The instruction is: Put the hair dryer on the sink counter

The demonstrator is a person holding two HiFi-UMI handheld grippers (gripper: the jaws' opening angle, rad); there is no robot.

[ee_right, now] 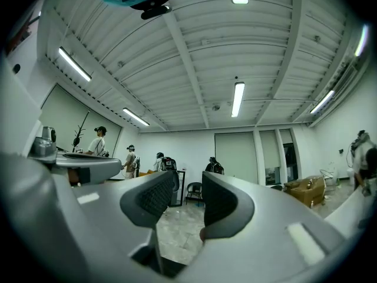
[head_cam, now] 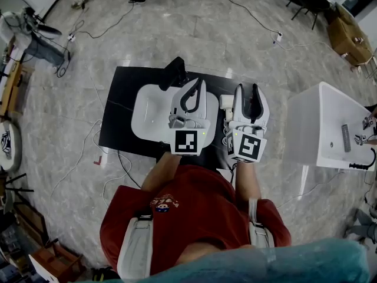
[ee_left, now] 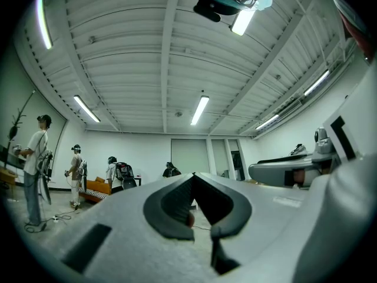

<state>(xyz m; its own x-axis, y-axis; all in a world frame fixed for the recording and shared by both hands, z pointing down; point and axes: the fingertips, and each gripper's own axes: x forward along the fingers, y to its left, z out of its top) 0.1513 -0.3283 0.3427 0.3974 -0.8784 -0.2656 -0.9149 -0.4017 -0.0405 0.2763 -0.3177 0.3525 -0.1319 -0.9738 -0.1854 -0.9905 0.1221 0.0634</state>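
Observation:
In the head view both grippers hover over the black sink counter (head_cam: 118, 119) with its white basin (head_cam: 147, 114). A black object (head_cam: 174, 72) stands at the basin's far edge; I cannot tell whether it is the hair dryer or a faucet. A small white object (head_cam: 227, 101) lies between the grippers. My left gripper (head_cam: 200, 82) is over the basin's right side, its jaw tips touching with nothing in them (ee_left: 193, 177). My right gripper (head_cam: 248, 88) is over the counter's right end, its jaws (ee_right: 188, 184) parted by a narrow gap with only the far room showing between them.
A white fixture (head_cam: 330, 128) with small items on top stands to the right of the counter. Cables trail over the marble floor (head_cam: 194, 22). Cardboard boxes (head_cam: 347, 34) sit at the far right. Several people (ee_left: 35, 158) stand across the room.

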